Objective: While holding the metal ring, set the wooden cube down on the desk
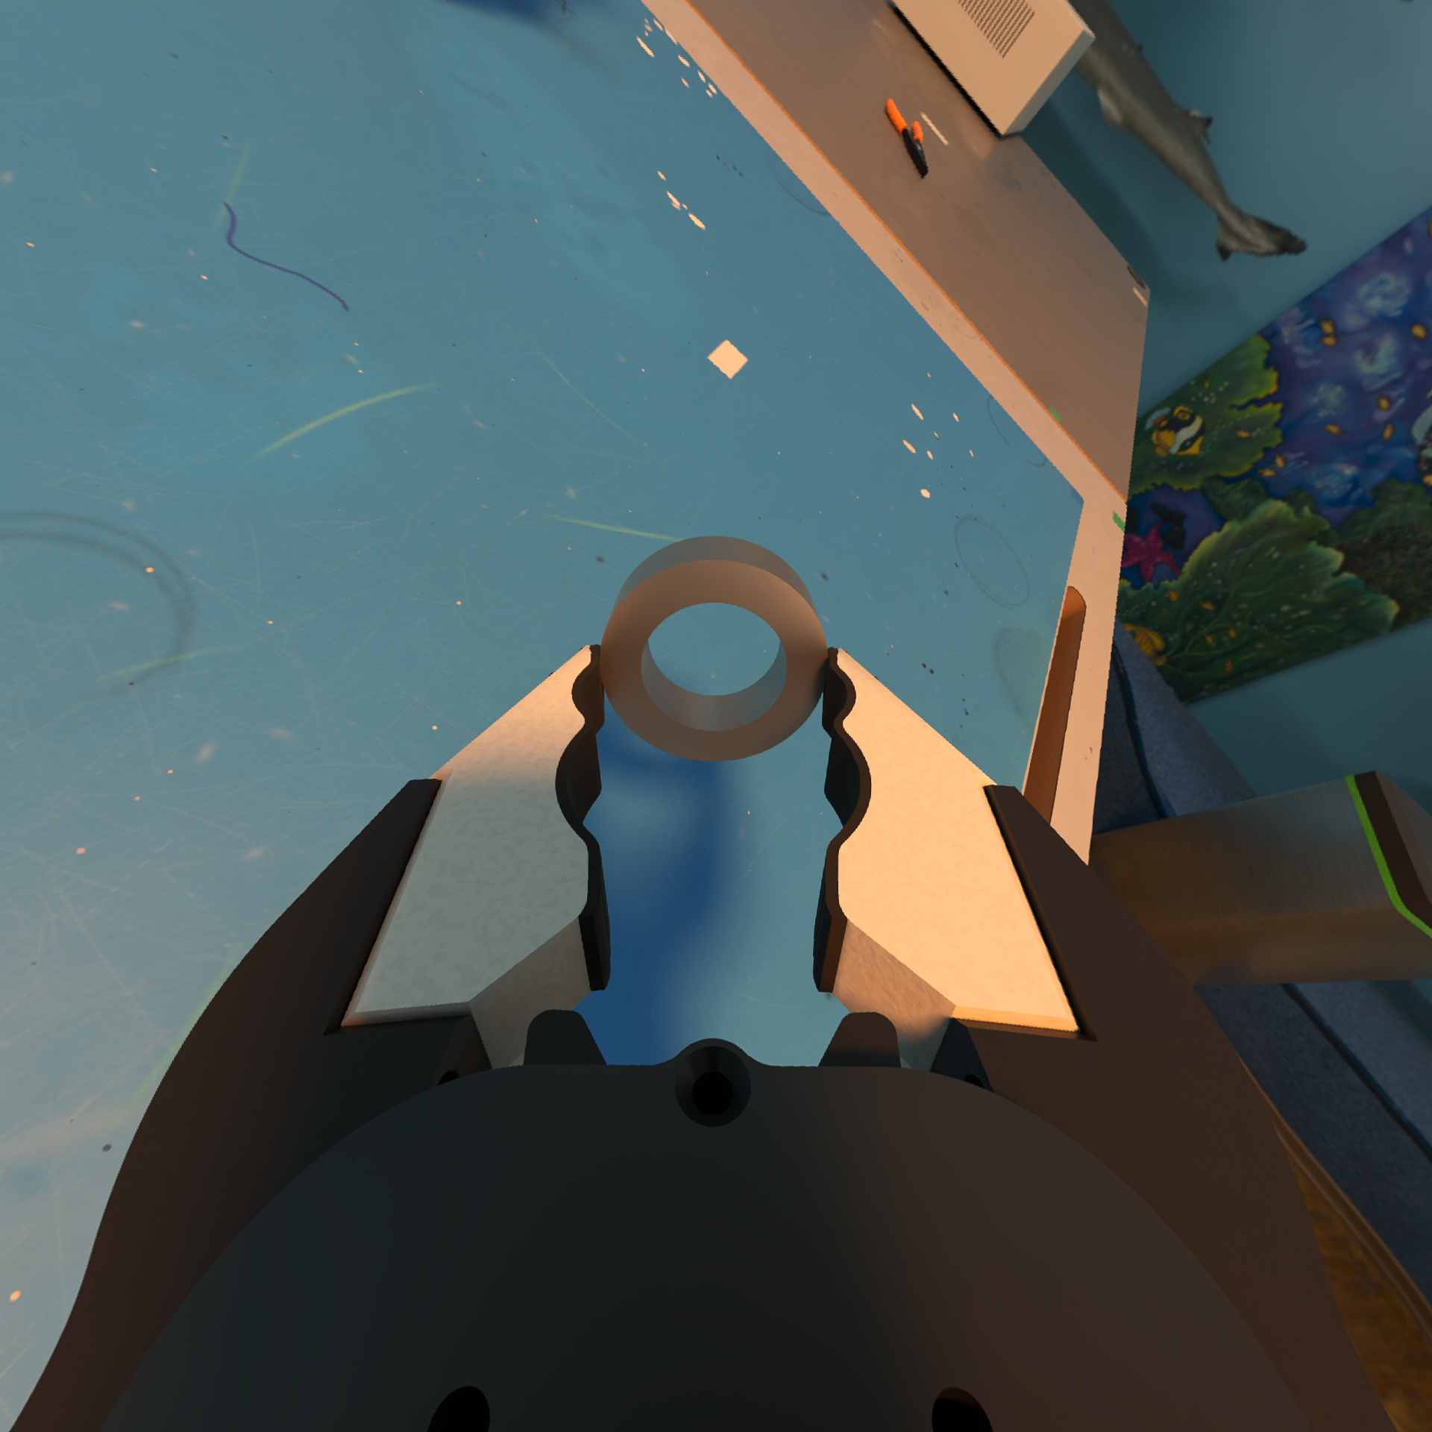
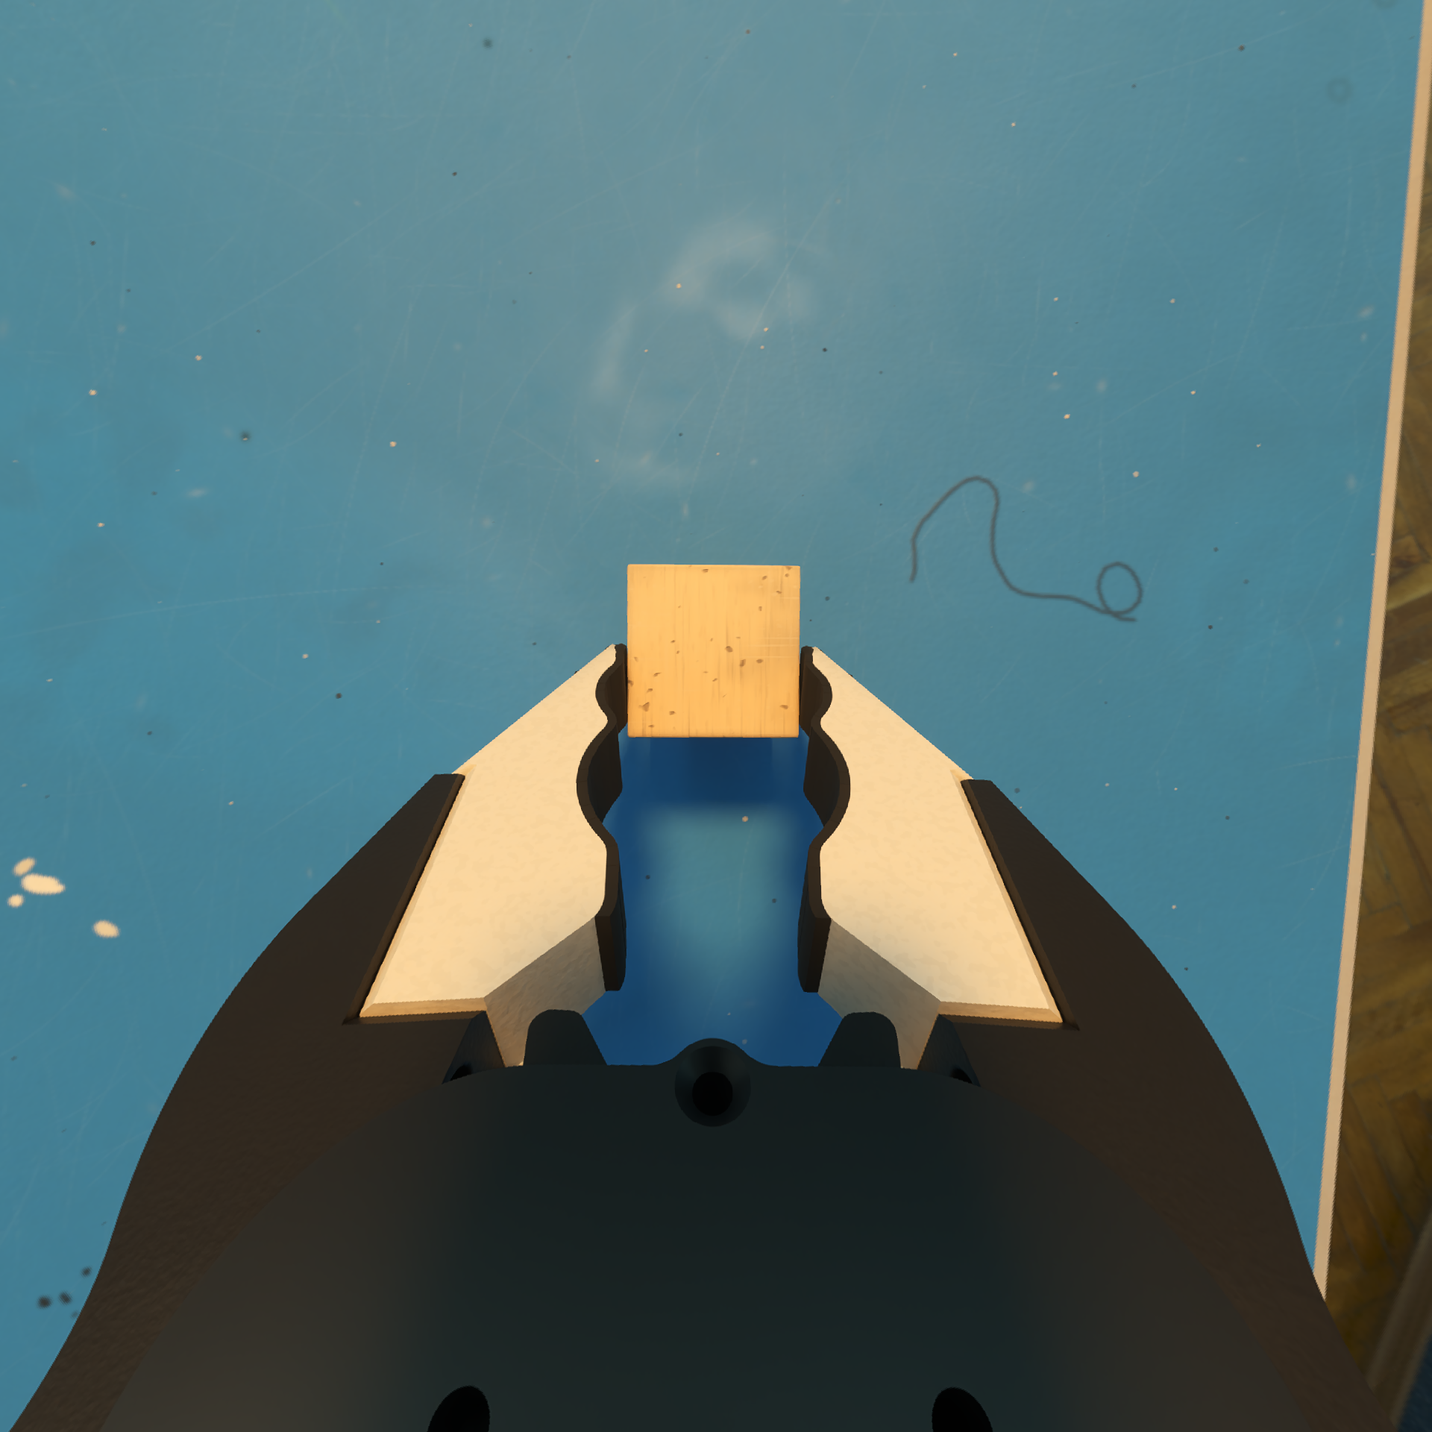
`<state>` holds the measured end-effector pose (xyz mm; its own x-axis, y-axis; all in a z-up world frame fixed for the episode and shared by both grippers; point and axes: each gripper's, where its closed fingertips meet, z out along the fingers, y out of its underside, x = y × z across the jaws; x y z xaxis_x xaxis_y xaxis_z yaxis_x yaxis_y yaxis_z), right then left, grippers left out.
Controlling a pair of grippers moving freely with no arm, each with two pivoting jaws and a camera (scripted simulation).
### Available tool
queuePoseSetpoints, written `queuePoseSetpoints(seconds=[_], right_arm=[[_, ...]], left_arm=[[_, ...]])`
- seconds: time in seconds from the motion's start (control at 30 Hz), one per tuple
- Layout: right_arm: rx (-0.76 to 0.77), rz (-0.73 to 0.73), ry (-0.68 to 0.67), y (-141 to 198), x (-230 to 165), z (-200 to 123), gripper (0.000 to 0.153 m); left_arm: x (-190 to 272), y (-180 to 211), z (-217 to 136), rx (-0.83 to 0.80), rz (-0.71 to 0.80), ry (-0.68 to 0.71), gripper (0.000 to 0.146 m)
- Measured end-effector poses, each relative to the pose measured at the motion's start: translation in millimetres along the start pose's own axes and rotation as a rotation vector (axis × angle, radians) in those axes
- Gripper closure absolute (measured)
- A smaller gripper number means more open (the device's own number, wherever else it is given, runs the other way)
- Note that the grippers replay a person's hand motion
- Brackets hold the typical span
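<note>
Right gripper [image 2: 713,690] fingers clamp the wooden cube [image 2: 713,651] mid-frame, over the blue desk [image 2: 387,310]; we'd lower straight until its bottom face seats, then release. Left gripper [image 1: 713,690] pinches the metal ring [image 1: 713,647], centre frame. Only left view shows an orange marker [image 1: 907,135], upper right

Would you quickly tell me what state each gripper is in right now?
Left gripper: closed on the metal ring.
Right gripper: closed on the wooden cube.
</note>
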<state>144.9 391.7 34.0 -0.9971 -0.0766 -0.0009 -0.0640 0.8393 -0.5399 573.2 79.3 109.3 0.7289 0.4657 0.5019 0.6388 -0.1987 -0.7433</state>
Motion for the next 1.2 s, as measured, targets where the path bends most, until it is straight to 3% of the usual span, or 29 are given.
queuePoseSetpoints(seconds=[0.37, 0.53, 0.7, 0.87, 1.0, 1.2], right_arm=[[-0.034, -0.029, 0.062, 10, 9, 8, 0.108], [-0.086, -0.022, 0.087, 13, 7, -6, 0.082], [-0.112, -0.036, 0.126, 7, 3, -28, 0.078], [-0.166, -0.018, 0.173, 12, 5, -47, 0.08], [-0.217, 0.024, 0.183, 25, 10, -44, 0.083], [-0.268, 0.026, 0.15, 36, 11, -31, 0.103]], left_arm=[[7, 1, 10, -0.032, 0.022, 0.029, 0.089], [11, -1, 8, -0.008, 0.024, 0.037, 0.089], [16, 4, 6, 0.001, 0.034, 0.04, 0.089], [20, 12, 2, 0.006, 0.032, 0.034, 0.089], [20, 18, 1, -0.001, 0.019, 0.032, 0.089], [21, 17, 3, -0.018, 0.023, 0.031, 0.089]])
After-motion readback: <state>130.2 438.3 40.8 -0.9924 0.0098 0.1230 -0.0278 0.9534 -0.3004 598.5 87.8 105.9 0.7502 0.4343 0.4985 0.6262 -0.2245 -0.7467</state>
